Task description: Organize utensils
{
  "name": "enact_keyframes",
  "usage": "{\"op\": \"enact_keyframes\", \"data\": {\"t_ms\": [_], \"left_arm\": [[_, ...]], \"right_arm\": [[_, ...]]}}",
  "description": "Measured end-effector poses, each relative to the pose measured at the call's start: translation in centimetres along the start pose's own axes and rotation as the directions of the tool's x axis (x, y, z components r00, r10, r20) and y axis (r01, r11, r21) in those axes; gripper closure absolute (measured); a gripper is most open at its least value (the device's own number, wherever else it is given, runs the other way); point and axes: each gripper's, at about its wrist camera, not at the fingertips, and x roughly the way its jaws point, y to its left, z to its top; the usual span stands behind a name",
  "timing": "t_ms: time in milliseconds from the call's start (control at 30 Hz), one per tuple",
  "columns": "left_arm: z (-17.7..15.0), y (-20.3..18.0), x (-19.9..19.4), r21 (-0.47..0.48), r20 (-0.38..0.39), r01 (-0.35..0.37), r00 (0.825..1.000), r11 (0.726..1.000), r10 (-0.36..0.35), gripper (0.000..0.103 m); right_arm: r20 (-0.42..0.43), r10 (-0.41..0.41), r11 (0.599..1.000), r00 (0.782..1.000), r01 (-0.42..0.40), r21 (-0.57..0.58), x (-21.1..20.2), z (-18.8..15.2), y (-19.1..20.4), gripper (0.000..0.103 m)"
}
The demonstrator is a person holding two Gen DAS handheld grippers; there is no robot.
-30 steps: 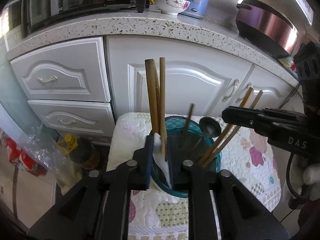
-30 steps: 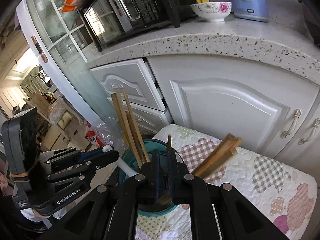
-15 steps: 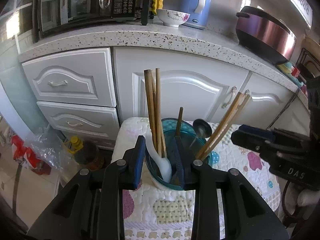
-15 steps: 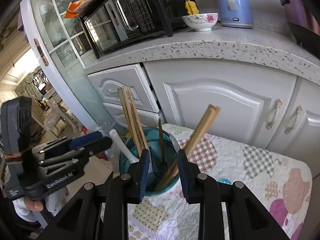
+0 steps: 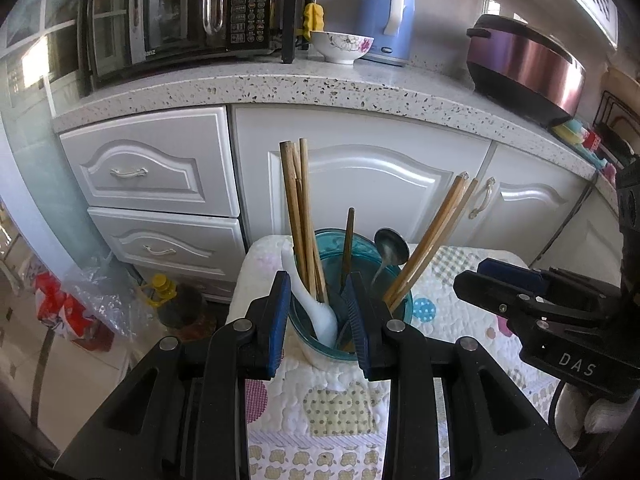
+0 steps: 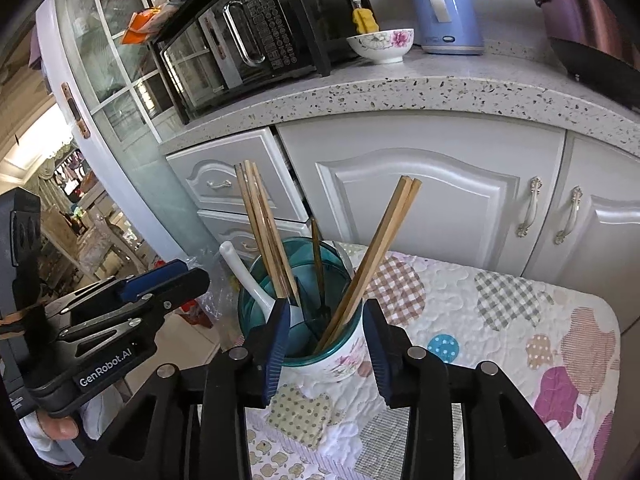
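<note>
A teal utensil cup (image 5: 320, 344) (image 6: 340, 344) stands on a quilted cushion (image 5: 344, 404) (image 6: 500, 304). It holds a bundle of chopsticks (image 5: 298, 208) (image 6: 260, 232) on the left and a leaning chopstick pair (image 5: 432, 240) (image 6: 376, 248) on the right. A white spoon (image 5: 316, 308) (image 6: 244, 276), a metal spoon (image 5: 392, 244) and a dark fork (image 6: 318, 272) are in it too. My left gripper (image 5: 317, 292) (image 6: 176, 280) is open just short of the cup, gripping nothing. My right gripper (image 6: 326, 312) (image 5: 500, 284) has its jaws opening, the pads clear of the cup.
White cabinet doors and drawers (image 5: 160, 160) rise right behind the cushion. The speckled counter (image 5: 280, 84) above carries a microwave (image 5: 180, 8), a flowered bowl (image 5: 342, 46), a blue kettle (image 5: 386, 20) and a cooker (image 5: 524, 64). A bottle (image 5: 168, 300) and plastic bags (image 5: 68, 308) lie on the floor at left.
Both grippers, almost shut over the cup a second ago, have opened and drawn back from it. The right chopstick pair now stands steeper in the cup.
</note>
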Motion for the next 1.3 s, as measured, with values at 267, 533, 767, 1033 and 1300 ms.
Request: {"op": "enact_keyframes", "data": {"t_ms": [267, 533, 767, 1033, 1300], "left_arm": [[-0.2, -0.3, -0.7, -0.002, 0.016, -0.017, 1.0, 1.0, 0.017, 0.075], [-0.5, -0.5, -0.9, -0.007, 0.018, -0.032, 0.999, 0.999, 0.032, 0.075], [-0.4, -0.3, -1.0, -0.011, 0.026, -0.047, 0.999, 0.999, 0.047, 0.075], [-0.5, -0.4, -1.0, -0.018, 0.029, -0.06, 0.998, 0.998, 0.06, 0.075], [-0.7, -0.6, -1.1, -0.01, 0.037, -0.074, 0.997, 0.997, 0.074, 0.075]], "right_arm": [[0.016, -0.033, 0.999, 0.999, 0.033, 0.009, -0.6, -0.5, 0.1, 0.065], [0.017, -0.042, 0.999, 0.999, 0.042, -0.001, -0.7, -0.7, 0.9, 0.064], [0.009, -0.059, 0.998, 0.998, 0.059, -0.005, -0.5, -0.8, 1.1, 0.063], [0.017, -0.077, 0.997, 0.997, 0.077, -0.013, -0.4, -0.7, 1.4, 0.063], [0.018, -0.088, 0.996, 0.996, 0.089, -0.009, -0.6, -0.8, 1.2, 0.062]]}}
